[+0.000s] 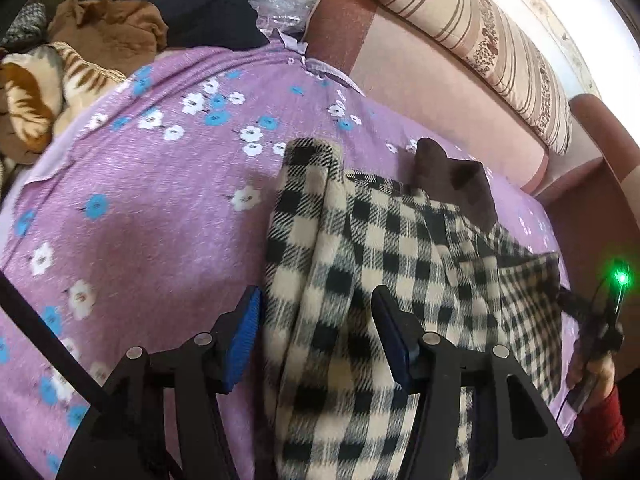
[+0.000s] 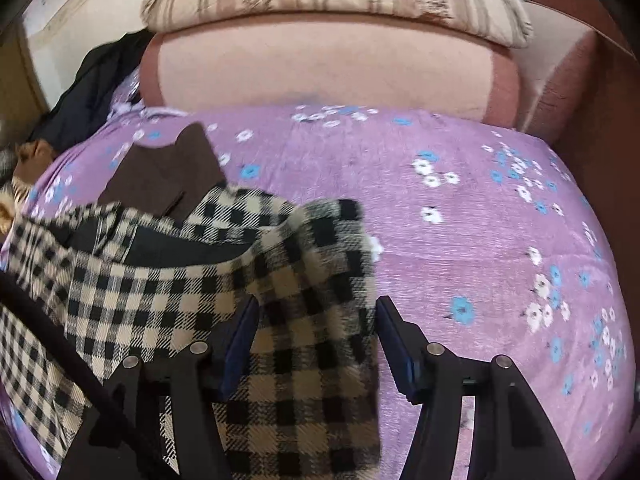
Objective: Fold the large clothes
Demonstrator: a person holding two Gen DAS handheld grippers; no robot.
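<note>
On the bed [image 1: 152,208] the checked coat [image 1: 360,248] lies half folded, both sleeves turned in over its body so it narrows. Left tool [image 1: 316,336] and right tool [image 2: 314,338] are released, jaws apart, a sleeve loose between each pair

Checked coat [image 1: 360,264] cut off by bottom edge, hem blurred in right wrist view.
</note>
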